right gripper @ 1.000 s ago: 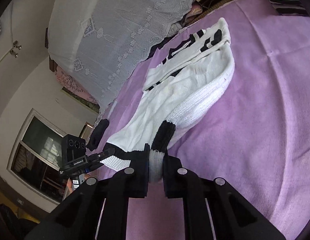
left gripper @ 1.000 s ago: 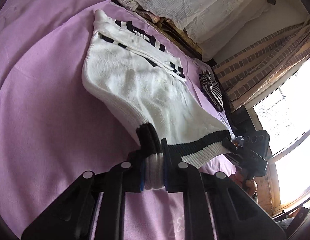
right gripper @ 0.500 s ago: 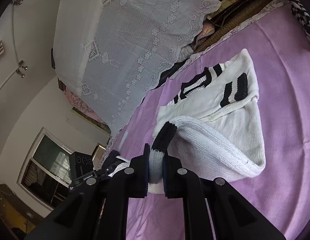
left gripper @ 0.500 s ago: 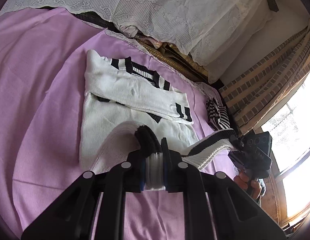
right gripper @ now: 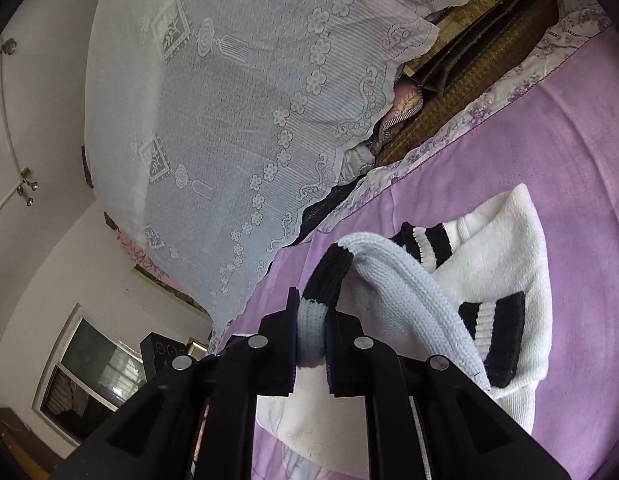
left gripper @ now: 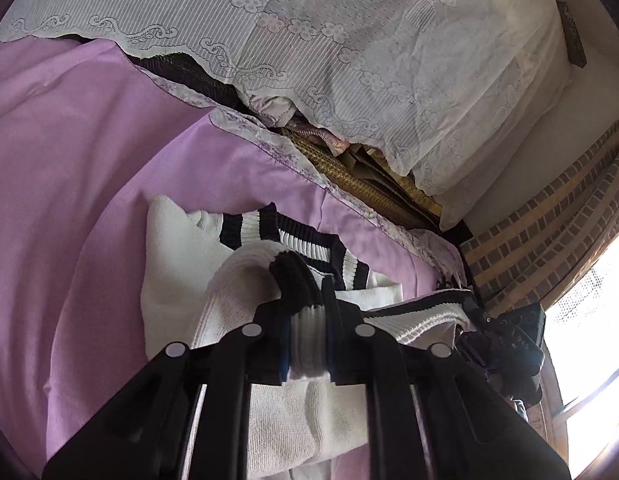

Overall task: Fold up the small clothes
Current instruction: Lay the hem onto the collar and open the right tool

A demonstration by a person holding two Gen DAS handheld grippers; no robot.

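Both tongs point forward and slightly down over the bed, toward the lace-covered pillows [left gripper: 349, 40] at its head. Left tongs [left gripper: 307, 332] are clamped tight on the ribbed hem corner of a white knit sweater [left gripper: 173, 264], the black band and white rib pinched between the pads. Right tongs [right gripper: 311, 336] are likewise closed hard on the opposite hem corner, with the black-and-white rib bulging out of the jaws. The sweater lies on the purple bedsheet [left gripper: 69, 160]. Its hem end is lifted and arched over the body, collar and striped cuffs lying flat just ahead of the tongs. In the left view the hem band stretches rightward to the other tongs at frame edge. Striped curtain [left gripper: 549, 232] and a bright window lie to the right; no hand is clearly visible.
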